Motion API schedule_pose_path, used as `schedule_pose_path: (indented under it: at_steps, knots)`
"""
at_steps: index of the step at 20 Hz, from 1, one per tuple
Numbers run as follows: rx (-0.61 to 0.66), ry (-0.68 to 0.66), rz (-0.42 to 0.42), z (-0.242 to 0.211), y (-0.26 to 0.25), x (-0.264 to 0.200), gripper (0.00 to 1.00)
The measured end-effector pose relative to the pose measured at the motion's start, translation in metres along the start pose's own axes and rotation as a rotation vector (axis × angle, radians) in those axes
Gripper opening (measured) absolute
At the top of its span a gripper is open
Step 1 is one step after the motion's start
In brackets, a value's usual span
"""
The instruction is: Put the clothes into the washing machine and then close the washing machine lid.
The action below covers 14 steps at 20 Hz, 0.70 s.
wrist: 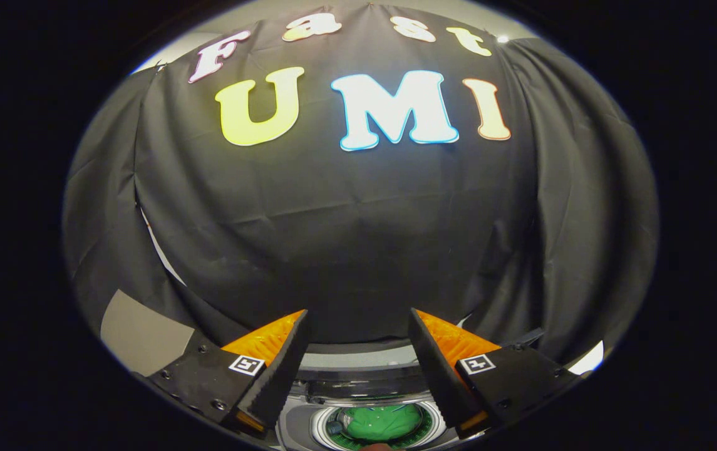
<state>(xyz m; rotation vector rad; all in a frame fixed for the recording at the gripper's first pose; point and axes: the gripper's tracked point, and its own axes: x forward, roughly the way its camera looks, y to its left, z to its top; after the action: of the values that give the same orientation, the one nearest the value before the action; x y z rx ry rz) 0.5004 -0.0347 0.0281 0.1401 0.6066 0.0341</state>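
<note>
We judge loading complete: the green clothes (pixel 381 421) lie inside the washing machine (pixel 358 401) drum, below and between the fingers. Our gripper (pixel 358 326) stands wide open, holding nothing. Closing the lid remains.

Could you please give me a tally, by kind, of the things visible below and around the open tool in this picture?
Washing machine, its lid open: 1
Green clothing inside the drum: 1
Tool, fingers apart and holding nothing: 1
Black cloth wall beyond the fingers: 1
Total: 4
</note>
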Motion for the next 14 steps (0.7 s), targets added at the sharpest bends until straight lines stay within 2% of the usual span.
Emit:
schedule_pose_path:
  at_steps: [7,14]
  knots:
    - [-0.042,0.078,0.006,-0.018,0.006,0.034,0.97]
    - [-0.07,0.152,0.0,-0.038,0.007,0.046,0.97]
